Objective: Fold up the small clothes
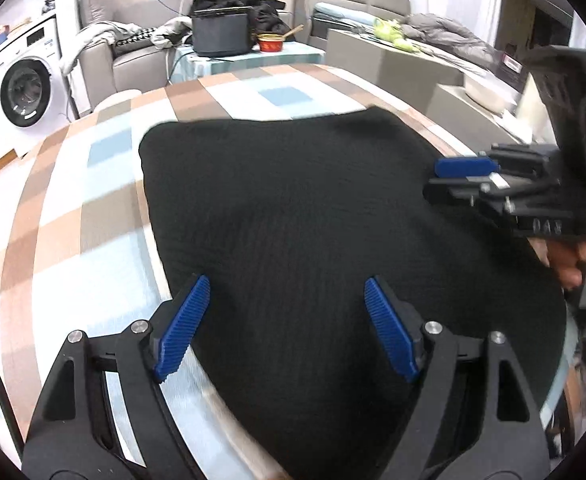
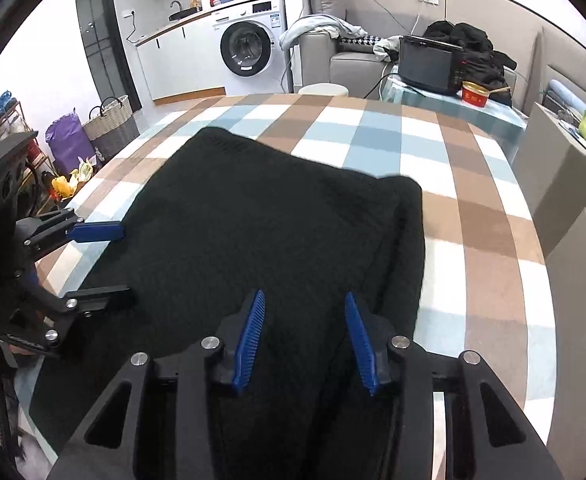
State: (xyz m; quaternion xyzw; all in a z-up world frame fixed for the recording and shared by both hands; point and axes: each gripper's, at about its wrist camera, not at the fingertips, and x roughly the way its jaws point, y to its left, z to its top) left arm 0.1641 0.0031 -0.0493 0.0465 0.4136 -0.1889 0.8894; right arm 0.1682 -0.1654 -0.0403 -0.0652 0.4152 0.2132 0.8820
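Checked counter (image 2: 377, 132) carries the black knit garment (image 1: 293, 220) lying flat, left gripper (image 1: 287, 300) and right gripper (image 2: 303, 320) poised above it, fingers apart, empty; next, I'd say, pinch an edge and fold.

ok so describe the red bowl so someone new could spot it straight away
Beyond the checked table stands a smaller teal-clothed side table. On it, right of the dark box-shaped appliance, sits the red bowl, the only red thing there, with a stick-like handle poking out.

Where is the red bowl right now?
The red bowl sits on the small light-blue-covered side table beyond the checked table, just right of the dark box; the left wrist view shows it top centre.
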